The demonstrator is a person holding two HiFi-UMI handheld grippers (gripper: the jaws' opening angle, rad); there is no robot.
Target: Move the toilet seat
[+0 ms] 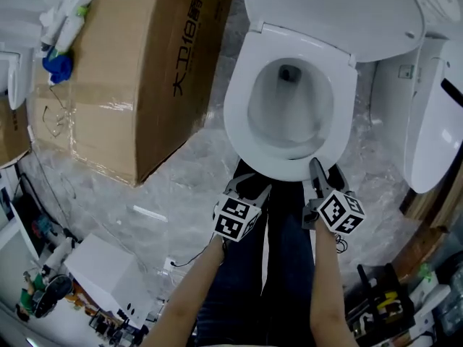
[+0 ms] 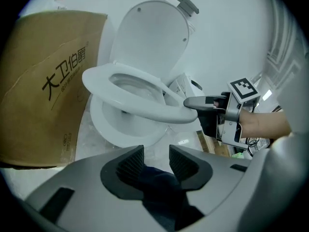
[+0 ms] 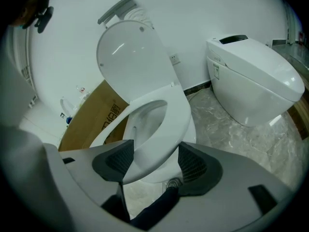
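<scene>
The white toilet seat (image 1: 237, 110) is tilted up off the bowl (image 2: 113, 129), and the lid (image 1: 325, 13) stands upright behind it. My right gripper (image 1: 318, 173) is shut on the seat's front rim. In the left gripper view the right gripper (image 2: 198, 108) has one jaw on top of the seat (image 2: 145, 108) and one beneath. In the right gripper view the seat (image 3: 176, 117) fills the gap of the right gripper (image 3: 155, 161). My left gripper (image 1: 249, 186) hangs just left of the front rim. The left gripper (image 2: 157, 158) is open, with only dark trousers behind it.
A large cardboard box (image 1: 137, 71) stands close to the toilet's left. A second white toilet (image 1: 434, 121) is at the right. A white box (image 1: 108, 270) and clutter lie at the lower left, tools at the lower right. The person's legs (image 1: 282, 266) are directly in front.
</scene>
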